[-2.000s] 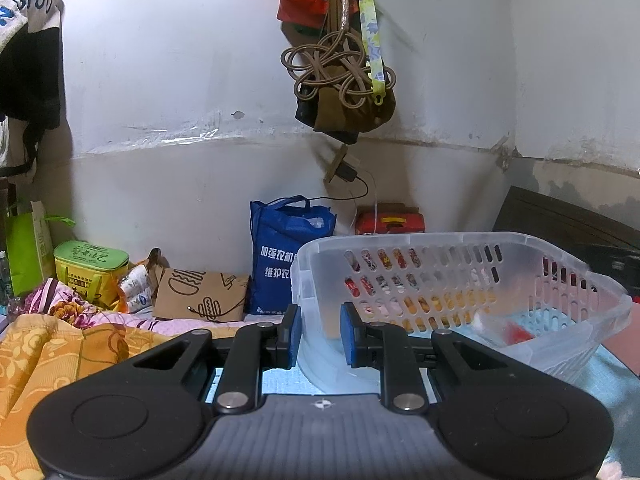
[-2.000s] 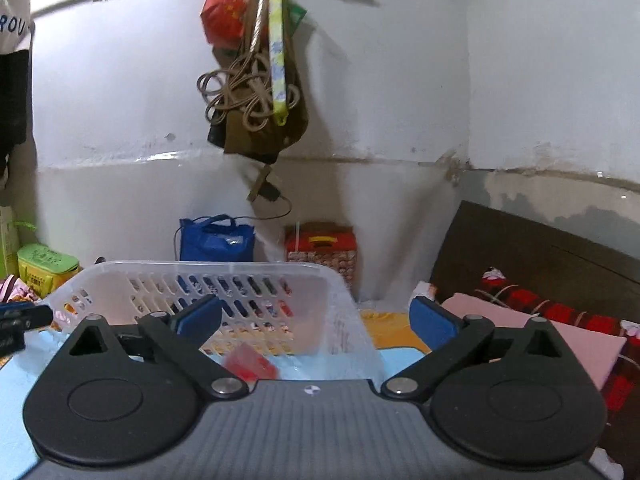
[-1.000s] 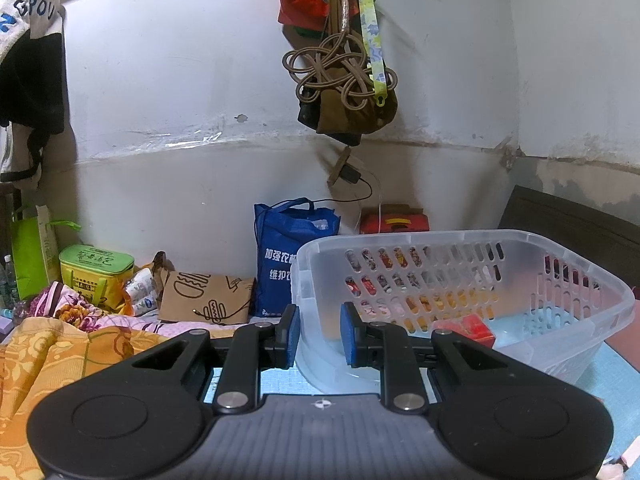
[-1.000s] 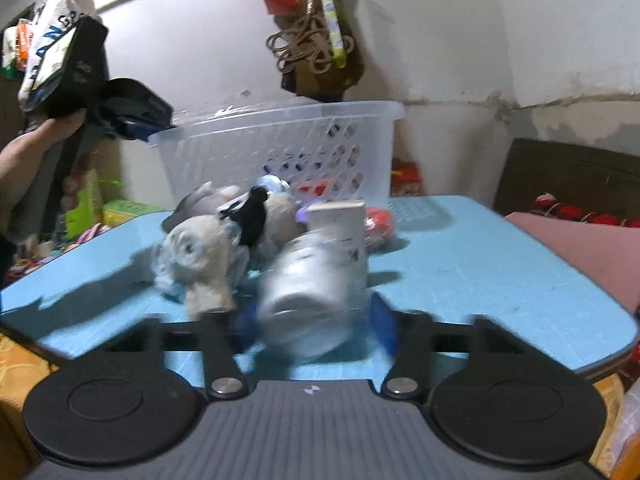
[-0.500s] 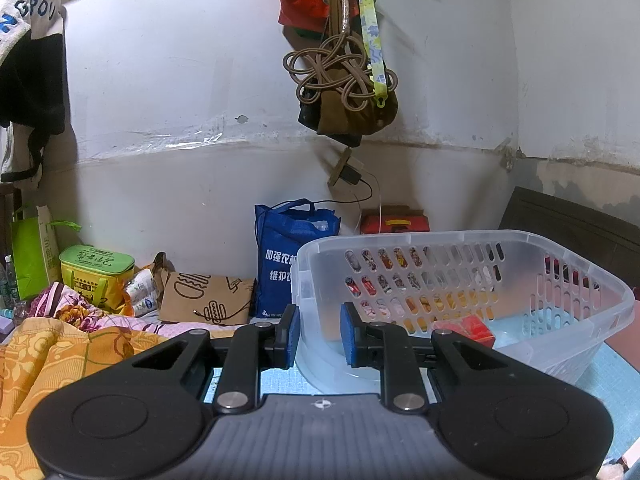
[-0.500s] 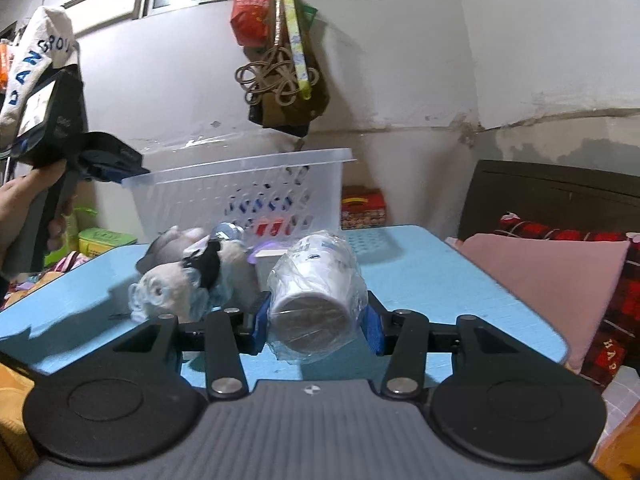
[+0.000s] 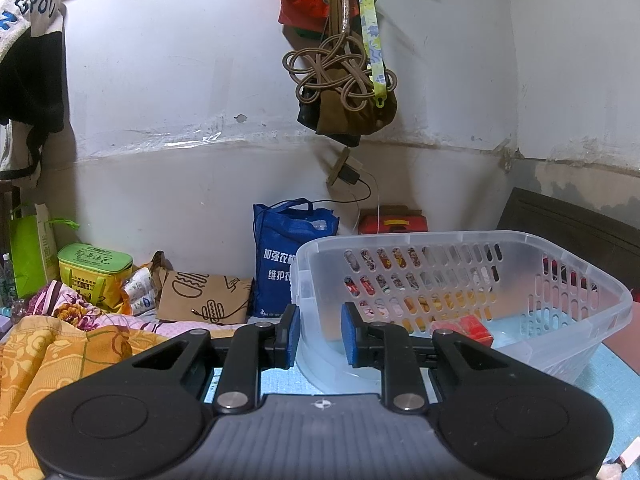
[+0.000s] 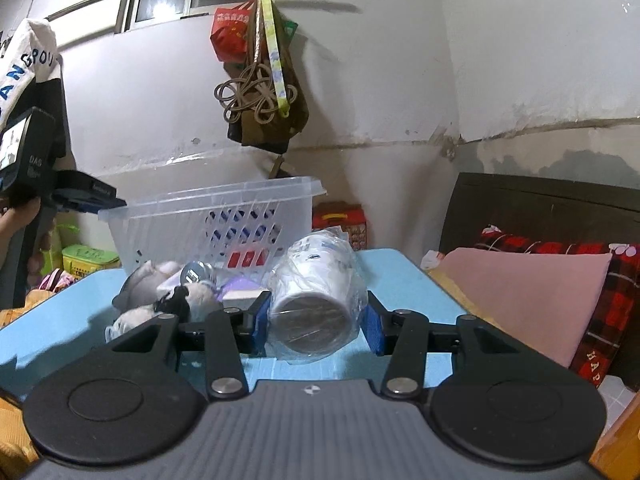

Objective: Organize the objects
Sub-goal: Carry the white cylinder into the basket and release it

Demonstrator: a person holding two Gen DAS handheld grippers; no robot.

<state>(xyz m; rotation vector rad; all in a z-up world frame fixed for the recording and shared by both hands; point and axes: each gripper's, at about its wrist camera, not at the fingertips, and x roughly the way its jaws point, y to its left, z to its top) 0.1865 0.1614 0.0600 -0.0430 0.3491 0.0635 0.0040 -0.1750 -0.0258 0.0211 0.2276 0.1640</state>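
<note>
My right gripper [image 8: 316, 326] is shut on a plastic-wrapped white cup [image 8: 316, 292], held on its side above the blue table [image 8: 408, 280]. Behind it stands the clear plastic basket [image 8: 224, 216]. Plush toys [image 8: 160, 296], a small round tin [image 8: 196, 274] and a purple item lie in a pile on the table before the basket. My left gripper [image 7: 319, 336] holds the near left rim of the basket [image 7: 460, 276], its pads narrowly apart, one on each side of the wall. A red box [image 7: 464, 328] lies inside the basket.
A blue bag [image 7: 288, 256], a brown paper bag [image 7: 204, 296] and a green box [image 7: 94, 268] stand by the wall. Bags and cord [image 8: 260, 92] hang above. A pink pillow [image 8: 532, 292] lies on a bed at right. An orange cloth [image 7: 48, 356] lies at left.
My right gripper has closed on the wrapped cup at the pile and lifted it off the table, drawing back a little. My left gripper has stayed still on the basket rim.
</note>
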